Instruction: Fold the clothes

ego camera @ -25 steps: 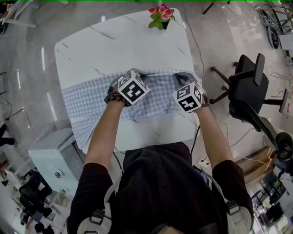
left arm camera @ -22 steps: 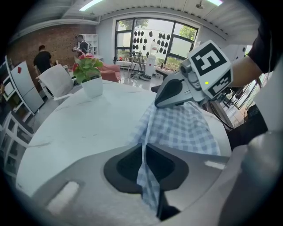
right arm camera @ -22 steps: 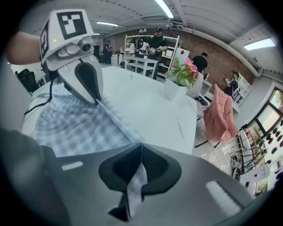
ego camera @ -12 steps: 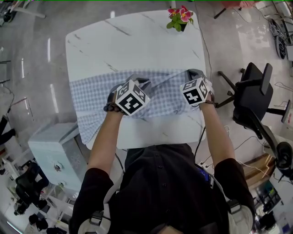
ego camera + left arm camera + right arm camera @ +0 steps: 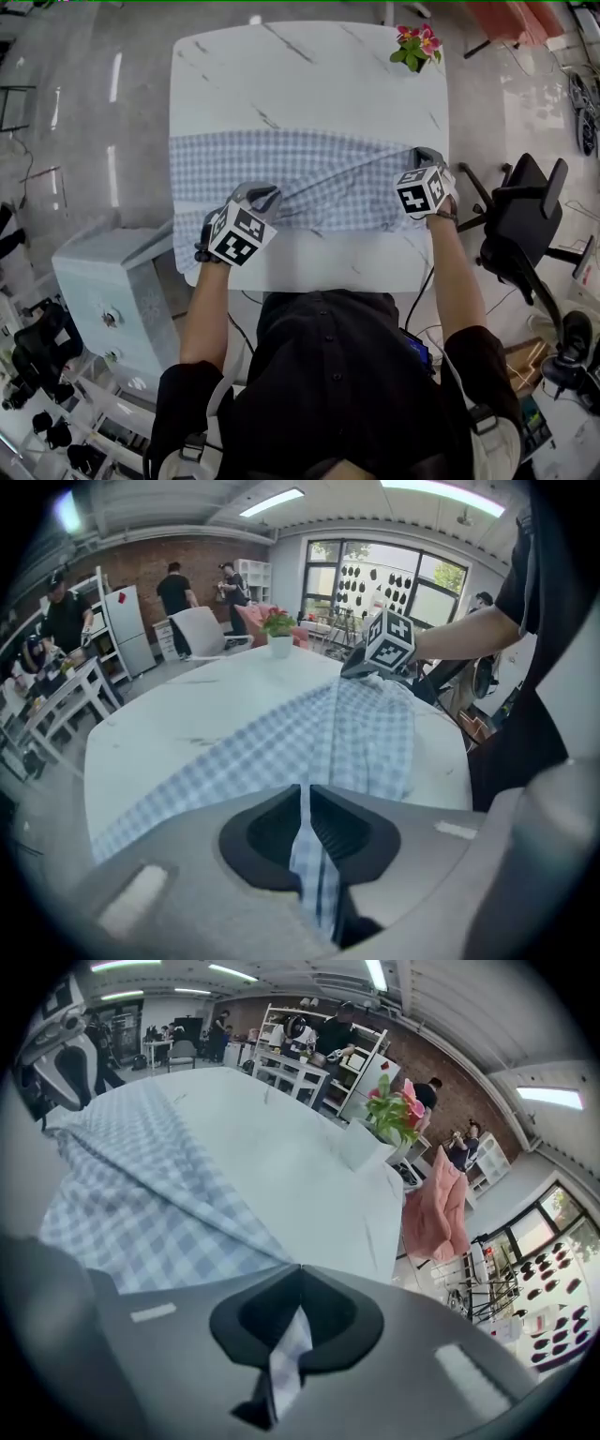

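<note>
A blue-and-white checked garment (image 5: 300, 178) lies stretched across the white marble table (image 5: 309, 84). My left gripper (image 5: 260, 199) is shut on the garment's near edge toward the left; a strip of the cloth (image 5: 307, 855) runs up between its closed jaws. At the table's right edge my right gripper (image 5: 427, 160) is shut on the other end, with a fold of cloth (image 5: 286, 1354) pinched in its jaws. A diagonal crease runs between the two grips. The left gripper view shows the right gripper (image 5: 364, 667) at the far end of the cloth.
A pot of pink flowers (image 5: 416, 47) stands at the table's far right corner. A black office chair (image 5: 517, 211) is close to the right of the table, and a white cabinet (image 5: 108, 300) stands at its left. People are by shelves in the background.
My left gripper has swung left along the near edge with the cloth in it, pulling the garment out longer and flatter. The right gripper has held its grip at the right edge.
</note>
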`<state>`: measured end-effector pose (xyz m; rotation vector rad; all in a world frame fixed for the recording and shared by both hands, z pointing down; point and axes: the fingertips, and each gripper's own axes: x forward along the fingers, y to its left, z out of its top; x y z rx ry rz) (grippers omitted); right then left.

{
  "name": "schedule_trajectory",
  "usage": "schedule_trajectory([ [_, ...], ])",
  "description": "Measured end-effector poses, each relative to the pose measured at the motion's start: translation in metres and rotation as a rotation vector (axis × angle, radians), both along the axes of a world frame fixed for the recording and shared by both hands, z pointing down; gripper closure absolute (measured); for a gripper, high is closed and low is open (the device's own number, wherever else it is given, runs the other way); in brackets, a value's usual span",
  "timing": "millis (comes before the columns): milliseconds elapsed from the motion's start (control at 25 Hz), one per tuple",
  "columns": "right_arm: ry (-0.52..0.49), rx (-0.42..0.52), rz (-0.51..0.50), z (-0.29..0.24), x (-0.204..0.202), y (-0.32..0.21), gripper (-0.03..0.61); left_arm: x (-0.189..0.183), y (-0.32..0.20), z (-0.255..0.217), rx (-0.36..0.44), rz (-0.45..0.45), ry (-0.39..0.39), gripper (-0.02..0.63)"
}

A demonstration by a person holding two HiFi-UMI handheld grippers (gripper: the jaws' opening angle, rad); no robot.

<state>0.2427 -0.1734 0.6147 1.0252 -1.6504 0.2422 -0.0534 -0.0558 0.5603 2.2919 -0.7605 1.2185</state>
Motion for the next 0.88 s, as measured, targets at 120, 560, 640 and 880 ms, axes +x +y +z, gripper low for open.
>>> schedule_trajectory([
  [120,0.01,0.026,0.028,-0.005,-0.004,0.004,0.572,-0.038,0.024,0.007,-0.016,-0.043,-0.032,0.576],
  [560,-0.103,0.09,-0.183,-0.043,-0.14,0.05,0.525,-0.151,0.081,0.012,-0.027,-0.176,-0.066,0.575],
  [640,-0.136,0.089,-0.291,-0.048,-0.184,0.065,0.525,-0.167,0.089,0.01,-0.018,-0.186,-0.071,0.575],
  [880,-0.226,-0.012,-0.565,-0.048,-0.295,0.116,0.523,-0.212,0.123,0.014,-0.028,-0.203,-0.062,0.572],
])
